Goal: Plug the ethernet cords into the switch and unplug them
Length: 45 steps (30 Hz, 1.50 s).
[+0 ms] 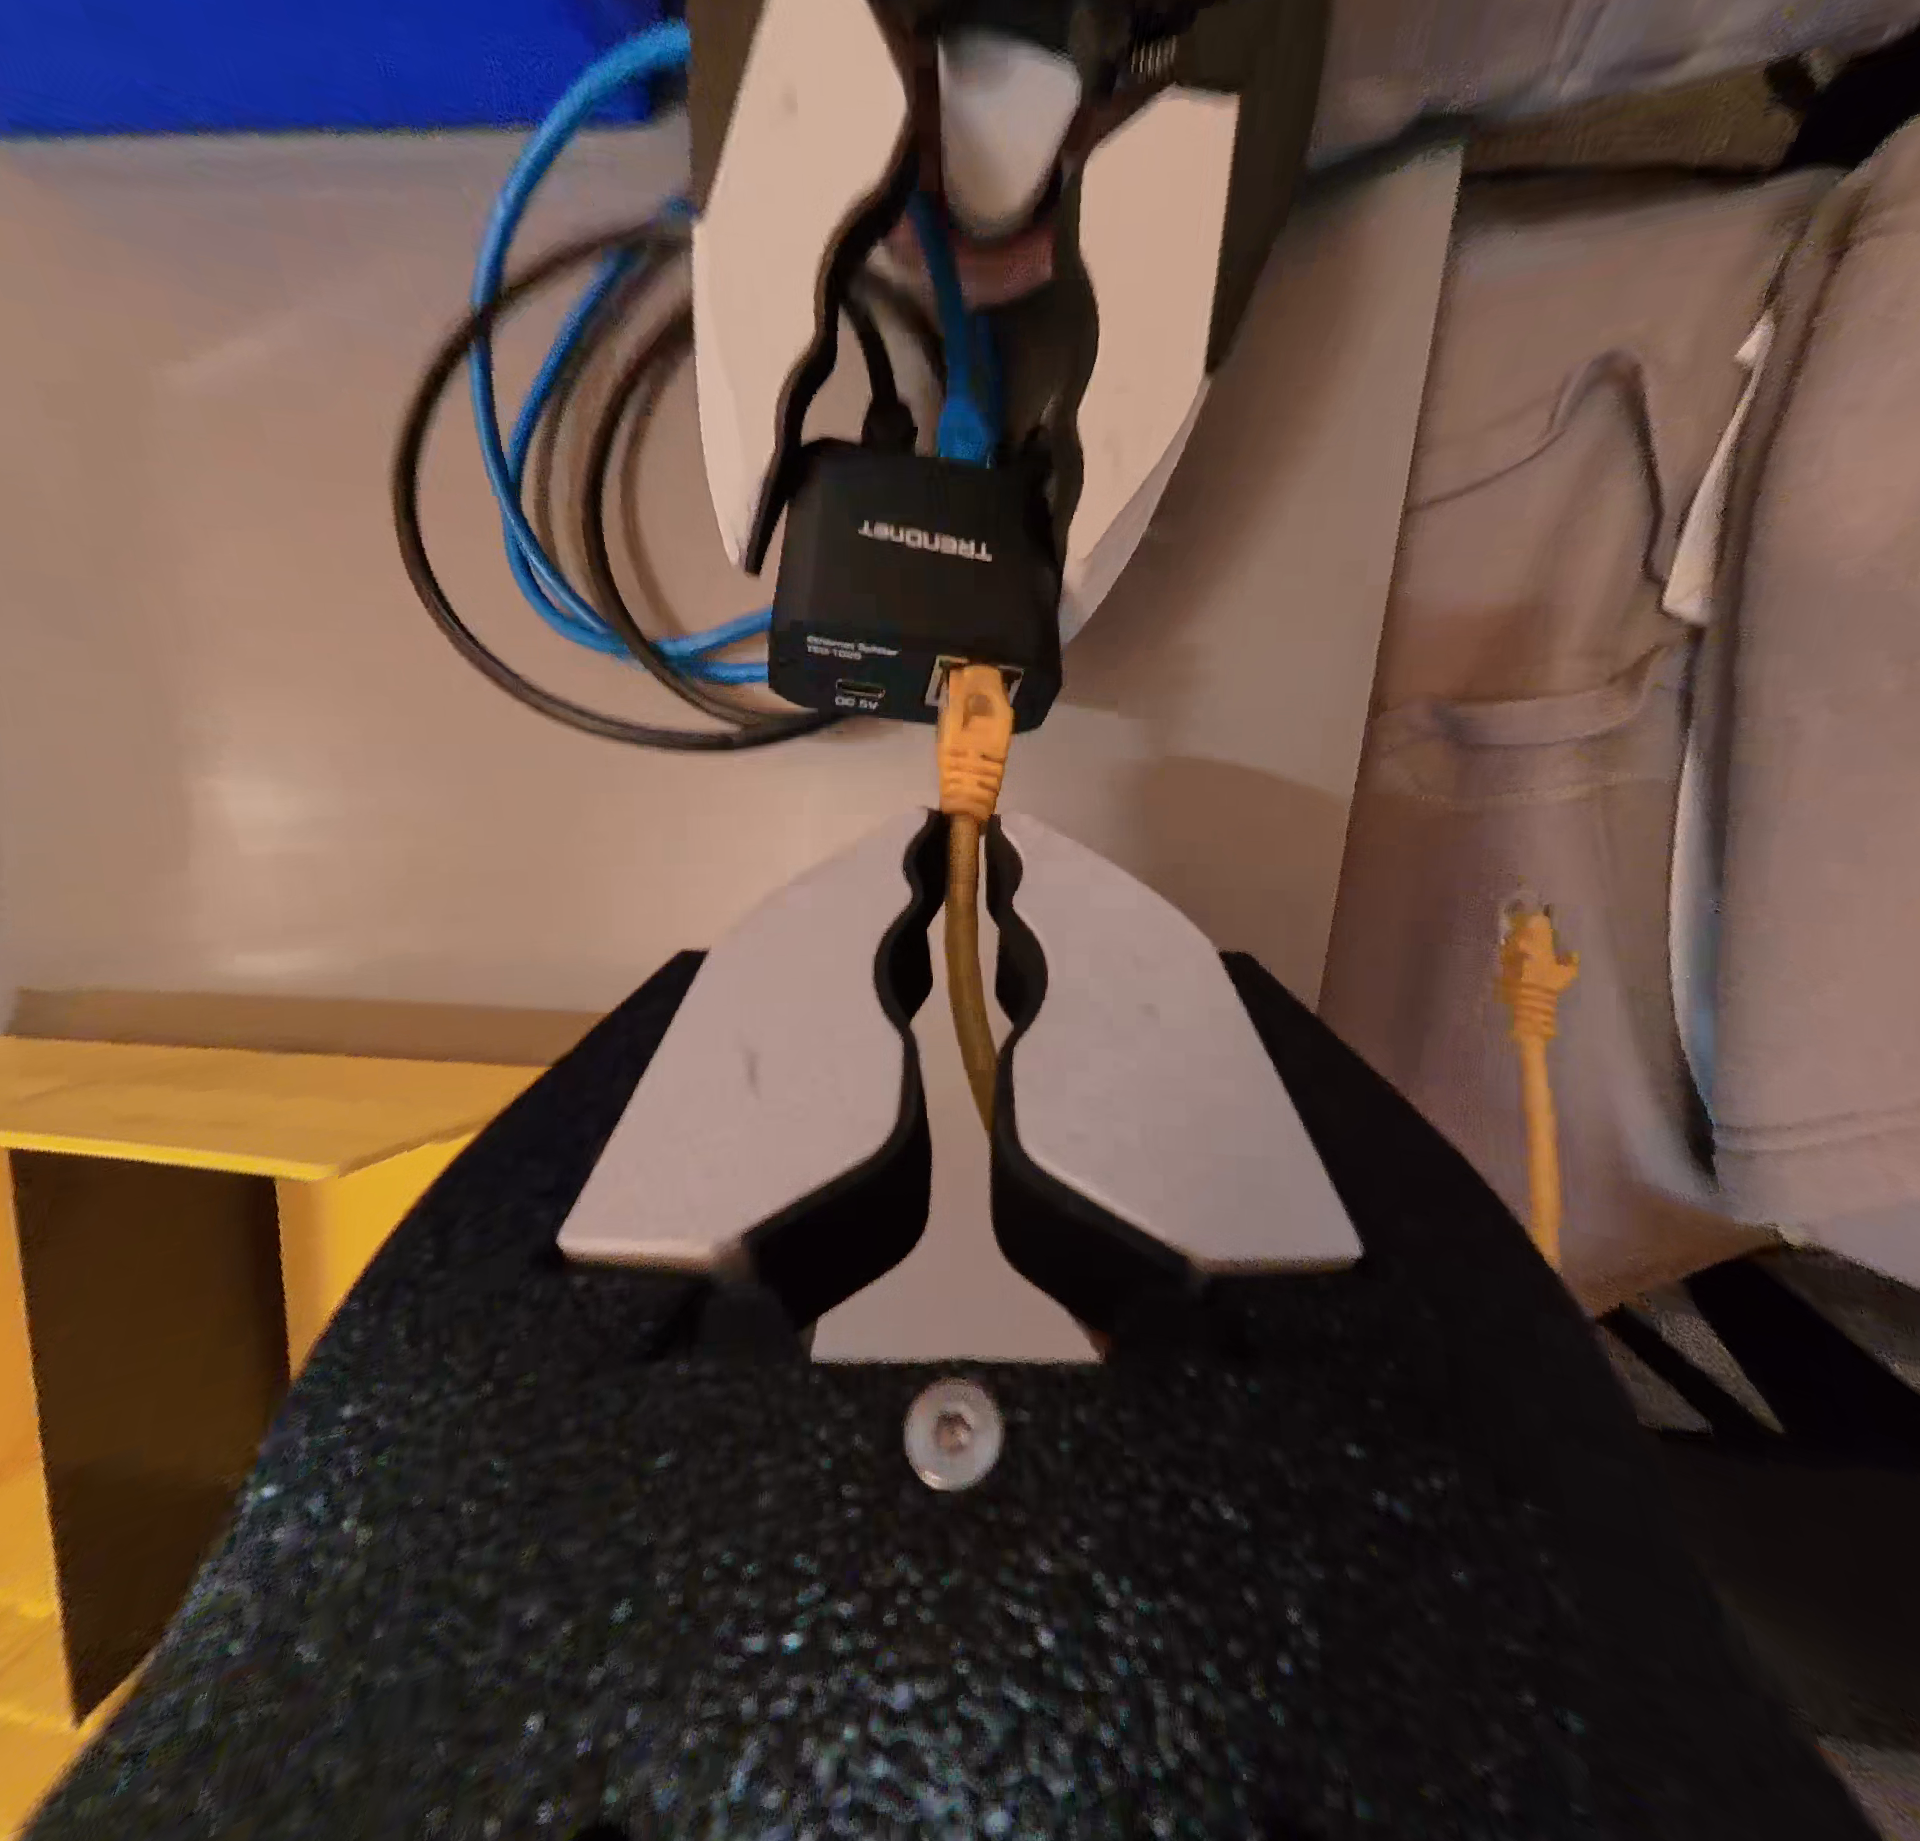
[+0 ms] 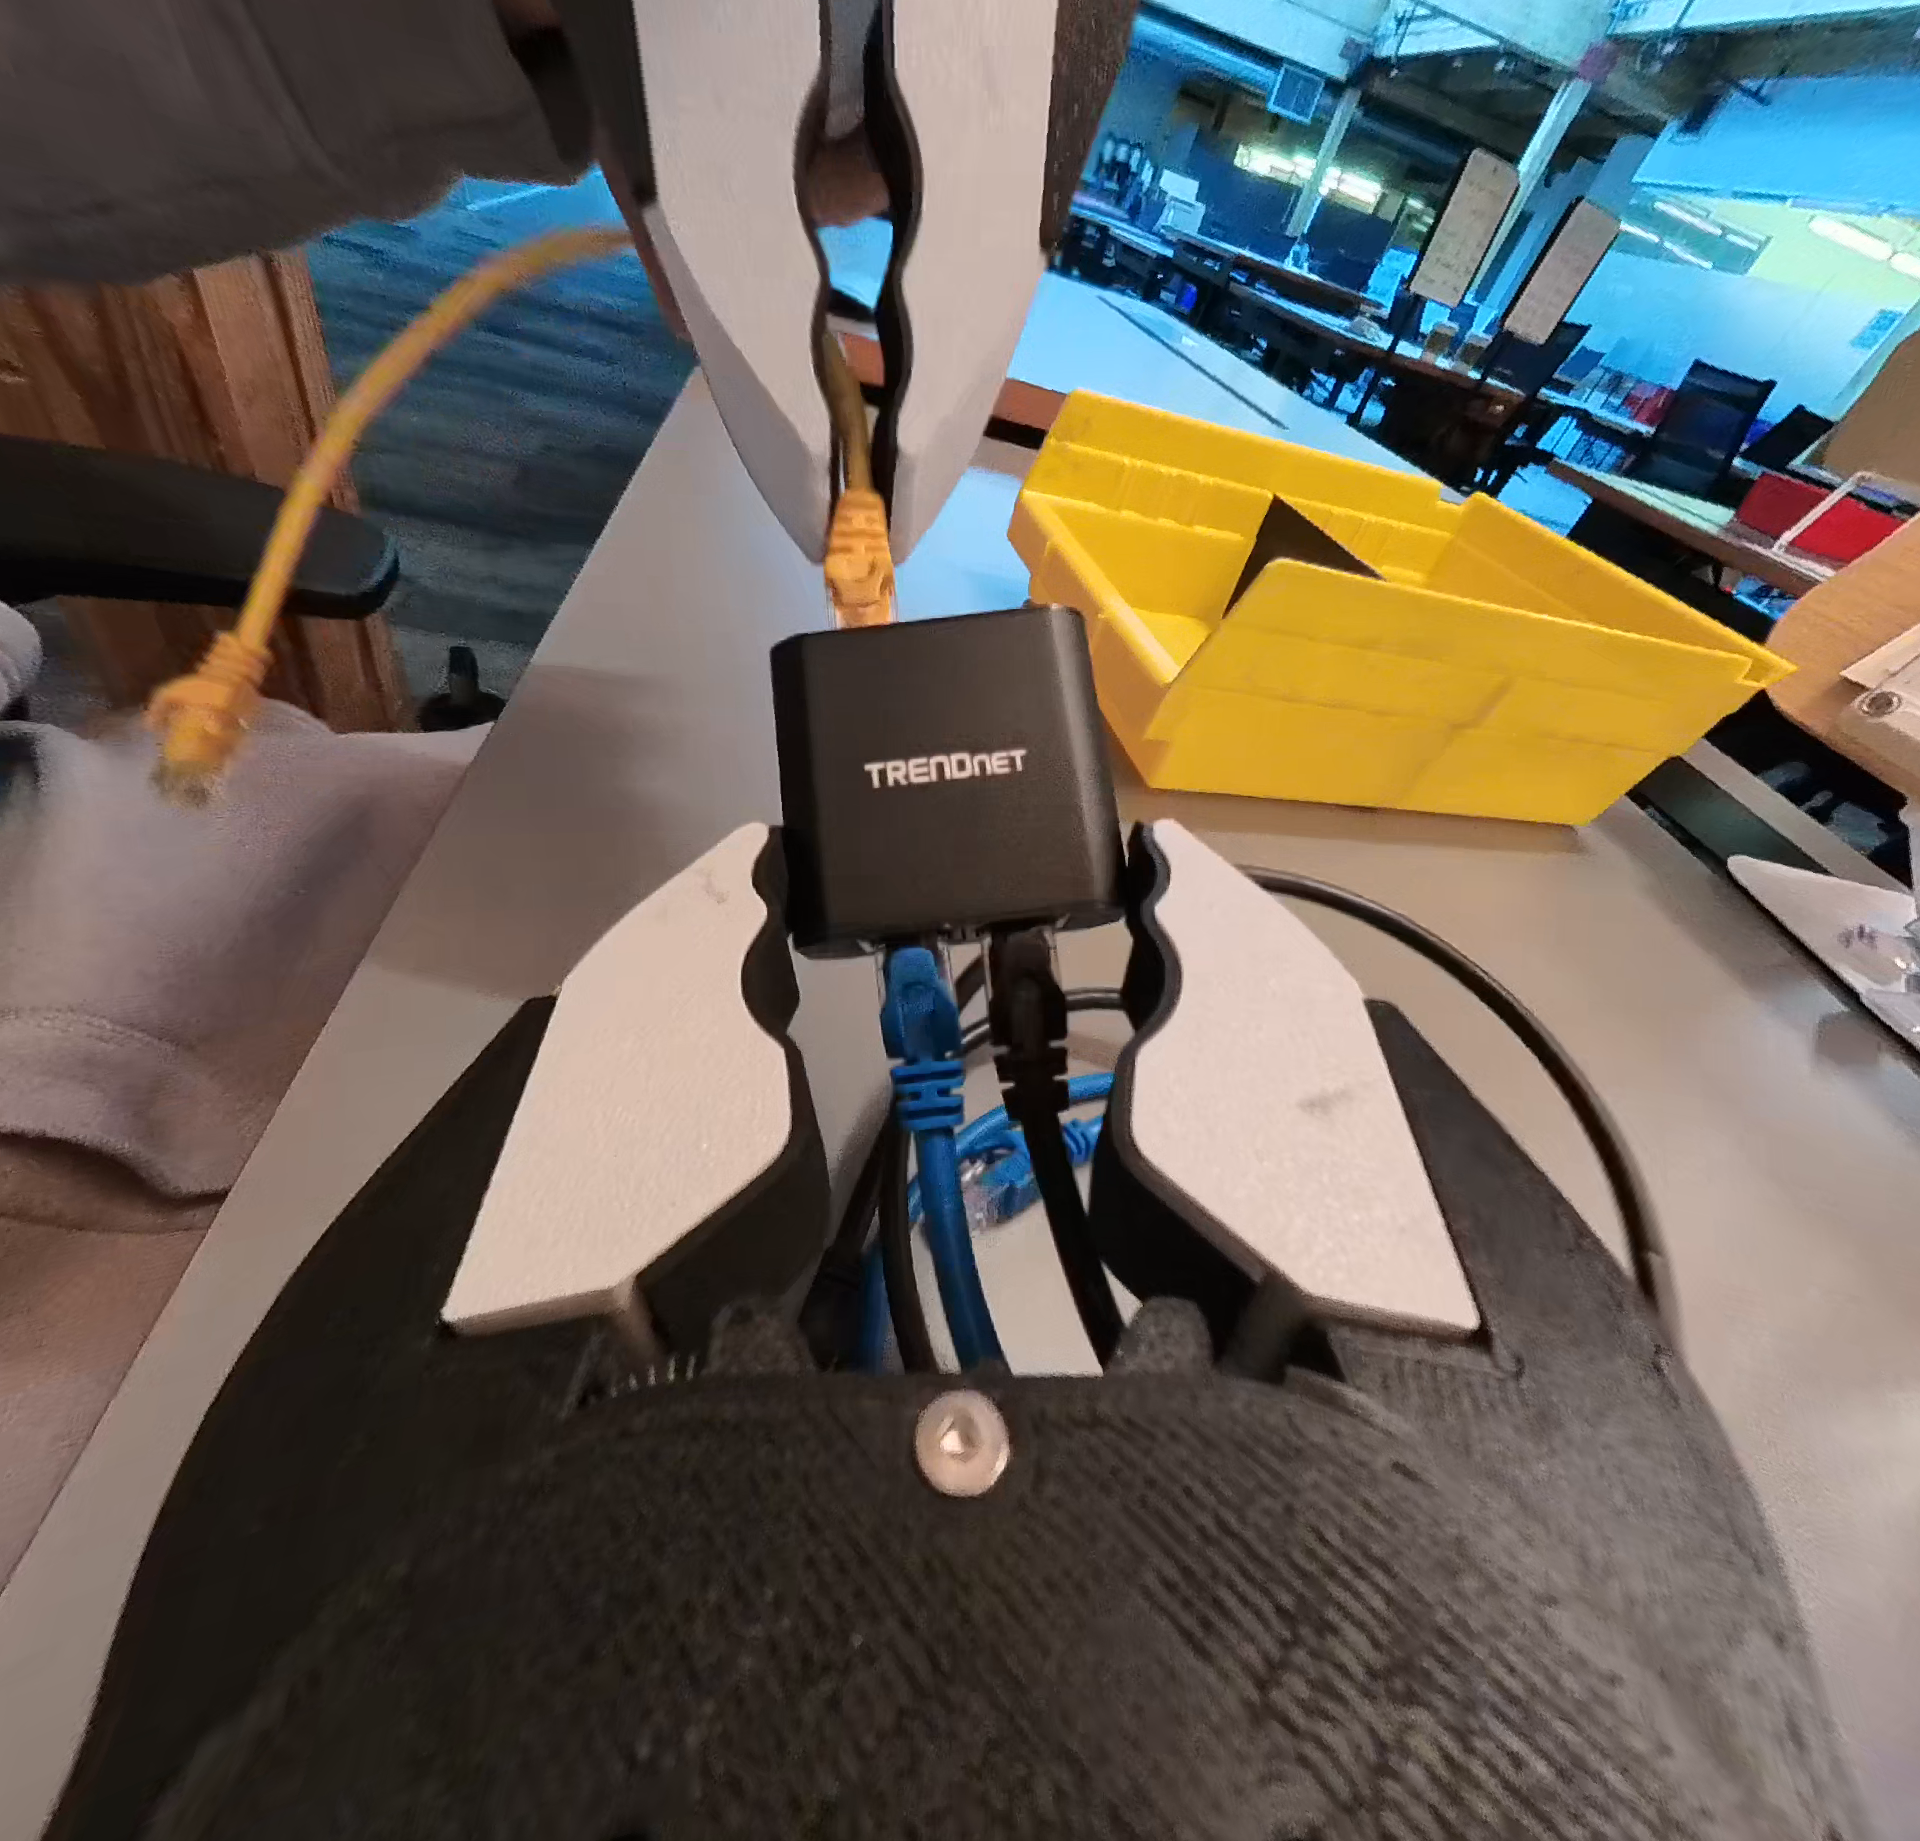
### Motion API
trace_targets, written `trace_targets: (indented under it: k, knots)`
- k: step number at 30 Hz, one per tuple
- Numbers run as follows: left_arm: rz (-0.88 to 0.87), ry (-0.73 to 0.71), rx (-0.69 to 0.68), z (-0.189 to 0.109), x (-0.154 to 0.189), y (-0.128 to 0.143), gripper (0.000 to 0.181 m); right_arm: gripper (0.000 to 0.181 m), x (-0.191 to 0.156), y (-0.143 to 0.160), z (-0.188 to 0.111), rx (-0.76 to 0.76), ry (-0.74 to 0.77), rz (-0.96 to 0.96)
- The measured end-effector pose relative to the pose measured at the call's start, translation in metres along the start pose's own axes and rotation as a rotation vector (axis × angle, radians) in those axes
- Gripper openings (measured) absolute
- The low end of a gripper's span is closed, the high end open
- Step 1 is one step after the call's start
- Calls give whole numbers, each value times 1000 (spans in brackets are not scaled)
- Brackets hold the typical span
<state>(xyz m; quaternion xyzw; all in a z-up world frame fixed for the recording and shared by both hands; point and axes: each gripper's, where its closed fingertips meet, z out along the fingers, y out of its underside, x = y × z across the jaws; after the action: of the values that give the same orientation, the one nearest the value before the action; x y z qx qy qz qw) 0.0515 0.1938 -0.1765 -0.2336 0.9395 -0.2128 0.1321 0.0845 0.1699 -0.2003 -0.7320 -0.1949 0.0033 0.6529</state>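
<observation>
A small black switch (image 1: 914, 586) (image 2: 945, 773) is held above the grey table (image 2: 1558, 970). My right gripper (image 2: 951, 841) is shut on the switch, gripping its two sides; it shows from the front in the left wrist view (image 1: 914, 513). My left gripper (image 1: 961, 830) is shut on the yellow ethernet cord (image 1: 971, 960) just behind its plug (image 1: 971, 742), which sits in a port on the switch's face. The left gripper also shows in the right wrist view (image 2: 857, 534). The yellow cord's other plug (image 2: 203, 711) (image 1: 1532, 970) hangs free. A blue cord (image 2: 925, 1064) and a black cord (image 2: 1029, 1033) are plugged into the opposite face.
A yellow plastic bin (image 2: 1382, 648) stands on the table beyond the switch. Loops of blue cable (image 1: 540, 420) and black cable (image 1: 457, 586) lie on the table. A person's grey clothing (image 1: 1662, 648) is close at the table edge. A cardboard box (image 1: 208, 1147) sits low left. The gap from one gripper's tips to the other's is roughly 6 centimeters.
</observation>
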Motion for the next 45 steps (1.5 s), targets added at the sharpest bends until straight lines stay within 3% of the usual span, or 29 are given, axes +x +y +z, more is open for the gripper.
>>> trace_targets:
  k: [6, 9, 12, 14, 16, 18, 20, 23, 27, 31, 34, 36, 39, 42, 45]
  knots:
    - [14, -72, 18, -6, -7, -7, 7, 62, 7, -14, -8, 119, 27, 24]
    - [-18, -75, 176, -13, -6, -11, 11, 62, 8, -18, -9, 159, 31, 43]
    - [-87, -197, 433, -51, -19, -16, 31, 62, 12, -21, -11, 170, 73, 42]
    - [-176, -308, 703, -96, -30, -17, 36, 62, 15, -33, -14, 208, 93, 25]
    - [-295, -441, 954, -139, -43, 0, 34, 62, 20, -55, -21, 259, 123, 2]
    - [-412, -558, 1082, -158, -54, 34, 31, 62, 23, -84, -30, 312, 137, -52]
    - [-482, -577, 1081, -146, -58, 62, 31, 62, 28, -115, -41, 355, 143, -102]
    - [-548, -517, 962, -104, -56, 85, 34, 62, 45, -167, -65, 452, 142, -149]
    - [-515, -468, 840, -70, -48, 91, 41, 62, 87, -223, -106, 547, 166, -190]
    - [-501, -428, 803, -55, -46, 91, 41, 62, 140, -253, -150, 578, 266, -243]
    - [-503, -406, 781, -48, -46, 93, 42, 62, 189, -237, -179, 501, 397, -253]
    - [-504, -390, 769, -43, -45, 95, 42, 62, 224, -205, -198, 416, 543, -253]
    - [-497, -346, 755, -36, -40, 98, 42, 62, 270, -145, -234, 359, 807, -98]
    - [-496, -327, 737, -31, -39, 101, 41, 62, 292, -82, -260, 290, 998, 55]
    - [-497, -329, 726, -29, -40, 103, 41, 63, 295, -48, -268, 233, 1072, 119]
